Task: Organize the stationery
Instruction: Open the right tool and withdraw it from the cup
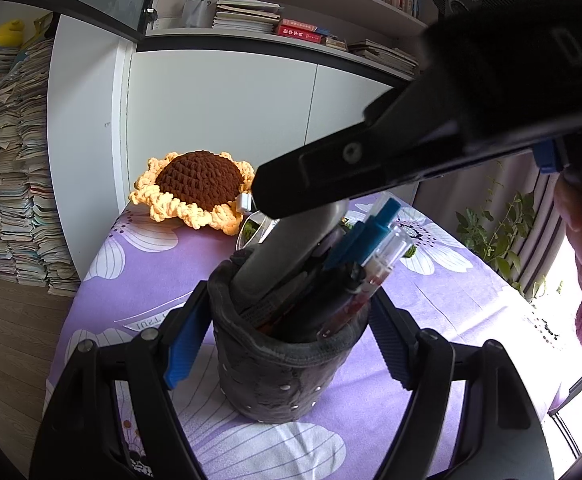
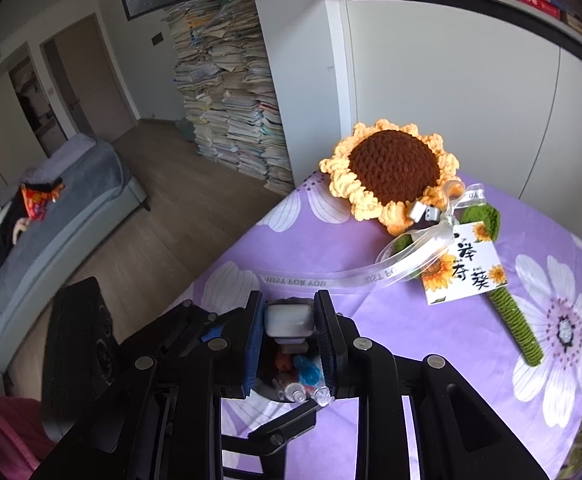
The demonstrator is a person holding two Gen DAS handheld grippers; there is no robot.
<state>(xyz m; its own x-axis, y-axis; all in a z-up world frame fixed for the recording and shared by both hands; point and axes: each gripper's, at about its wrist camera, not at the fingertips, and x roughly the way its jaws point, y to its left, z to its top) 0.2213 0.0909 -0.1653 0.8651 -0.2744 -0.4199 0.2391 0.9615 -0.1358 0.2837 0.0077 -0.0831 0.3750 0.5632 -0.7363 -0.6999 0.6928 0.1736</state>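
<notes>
The left gripper [image 1: 279, 344] is clamping a grey felt pen holder [image 1: 287, 364] that is standing on the purple flowered bench [image 1: 139, 264], its blue pads pressing both sides. The right gripper [image 2: 289, 320] is closing on a pale grey, tube-like item [image 2: 289, 319], possibly a glue stick, and holding it over the holder's pens [image 1: 371, 248]. A crocheted sunflower [image 2: 391, 168] is lying beyond.

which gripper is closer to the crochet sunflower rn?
Right, marginally. The right gripper, shut on a grey item, is over the pen holder, reaching toward the crochet sunflower. The left gripper clamps the holder, nearer the person.
</notes>
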